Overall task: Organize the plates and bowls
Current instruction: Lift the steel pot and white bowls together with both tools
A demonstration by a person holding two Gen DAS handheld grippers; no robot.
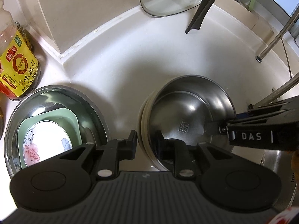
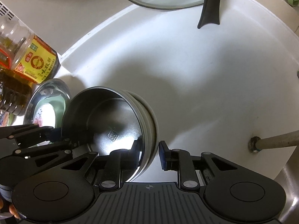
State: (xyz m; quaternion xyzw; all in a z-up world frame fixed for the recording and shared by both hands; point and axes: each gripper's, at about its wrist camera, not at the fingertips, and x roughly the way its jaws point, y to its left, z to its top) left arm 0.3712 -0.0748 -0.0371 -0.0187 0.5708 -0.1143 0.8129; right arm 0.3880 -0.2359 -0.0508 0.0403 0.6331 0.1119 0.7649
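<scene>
A stack of bowls (image 1: 188, 115) stands on the white desk (image 1: 149, 59), a steel bowl on top nested in cream-rimmed ones whose number is hard to count, since only their edges show. The left gripper (image 1: 145, 141) straddles the stack's near-left rim, one finger outside and one inside; its jaws look clamped on the rim, though the gripper body hides the contact. The right gripper (image 2: 150, 149) straddles the opposite rim in the right wrist view, with its inner finger against the steel wall and a visible gap between the outer blue pad (image 2: 164, 155) and the cream edges, so its jaws stand apart.

To the left sits a wide steel basin (image 1: 93, 100) holding a green square dish (image 1: 72, 123) and a floral plate (image 1: 44, 141); the gripper cuts off their near parts. Behind the basin is a soy sauce bottle (image 1: 18, 71), its top out of frame. A glass lid (image 1: 168, 1) leans against the back wall, its dark handle (image 1: 203, 11) hanging down. Metal rack legs (image 1: 274, 43) enter from the right, their tops cut off.
</scene>
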